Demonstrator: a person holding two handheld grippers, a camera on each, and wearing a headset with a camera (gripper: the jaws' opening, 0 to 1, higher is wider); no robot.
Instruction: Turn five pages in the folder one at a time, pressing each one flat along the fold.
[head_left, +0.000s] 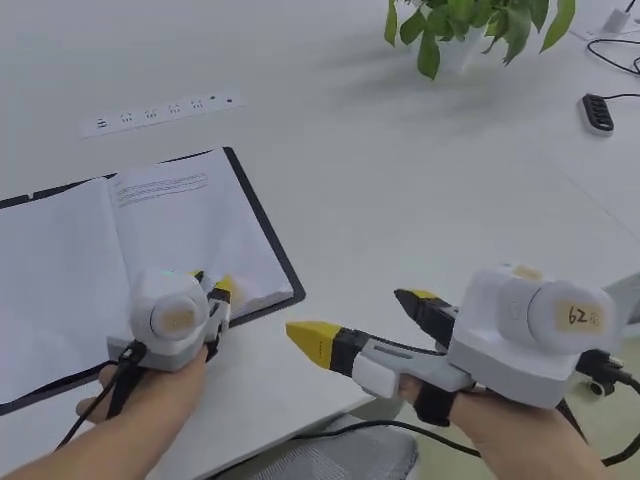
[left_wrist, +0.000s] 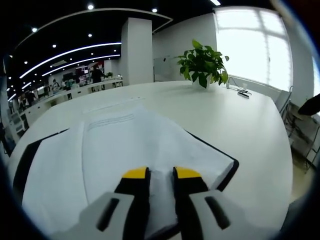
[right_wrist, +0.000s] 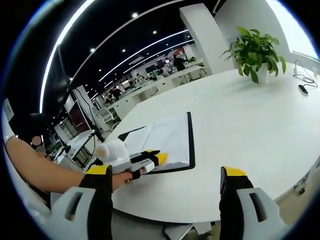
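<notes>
Folder (head_left: 262, 215) open, turned-page count unreadable. My left tool (left_wrist: 161, 180) nearly together at right page (head_left: 190, 230) lower corner, grip unclear. Right tool (right_wrist: 166, 172) wide apart, idle.

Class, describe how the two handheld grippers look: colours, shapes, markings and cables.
Both the left gripper and the right gripper have rounded white bodies, black jaws and yellow tips. A black cable trails from each. The right one carries a yellow sticker marked 62.
</notes>
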